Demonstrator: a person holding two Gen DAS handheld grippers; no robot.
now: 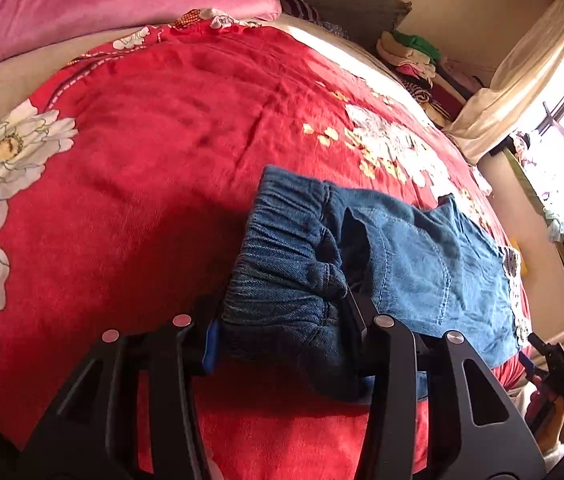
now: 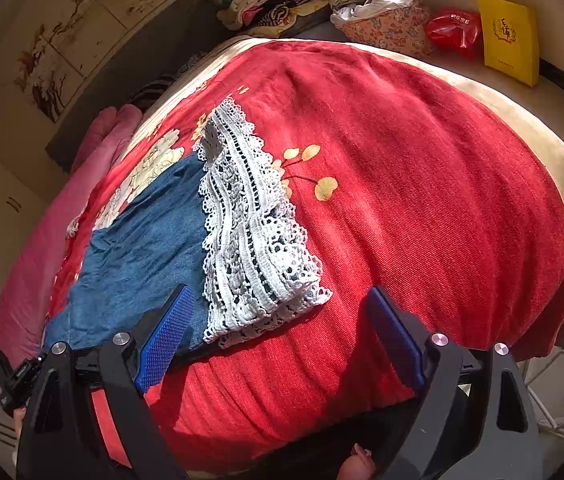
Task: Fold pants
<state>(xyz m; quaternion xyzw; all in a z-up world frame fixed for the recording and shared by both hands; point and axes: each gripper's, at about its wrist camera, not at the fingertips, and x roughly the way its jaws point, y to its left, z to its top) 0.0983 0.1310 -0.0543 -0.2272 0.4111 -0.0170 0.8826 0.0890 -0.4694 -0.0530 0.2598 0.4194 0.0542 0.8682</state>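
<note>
The pants (image 1: 402,256), blue denim with a white lace hem (image 2: 249,232), lie flat on the red floral bedspread (image 1: 153,152) near its front edge.

Left gripper (image 1: 282,320): angled downward toward the bed, with its fingers on either side of the gathered elastic waistband (image 1: 282,280). The jaws are closed on the bunched denim; the fabric fills the gap between the blue pad (image 1: 210,344) at the left and the black finger at the right. The right-hand pad is hidden behind cloth, so contact on that side appears firm but cannot be fully confirmed.

Right gripper (image 2: 277,336): also angled downward, positioned at the hem end of the pants. The jaws stand wide apart. The left blue pad (image 2: 165,340) sits over the denim just beside the lace; the right pad (image 2: 396,340) is above bare bedspread, well apart from the garment. The corner of the lace lies between the fingers, but neither pad presses on it. A fingertip of the person (image 2: 356,466) shows at the bottom edge of the right wrist view.

A pink blanket (image 1: 101,4) lies at the far side of the bed.
</note>
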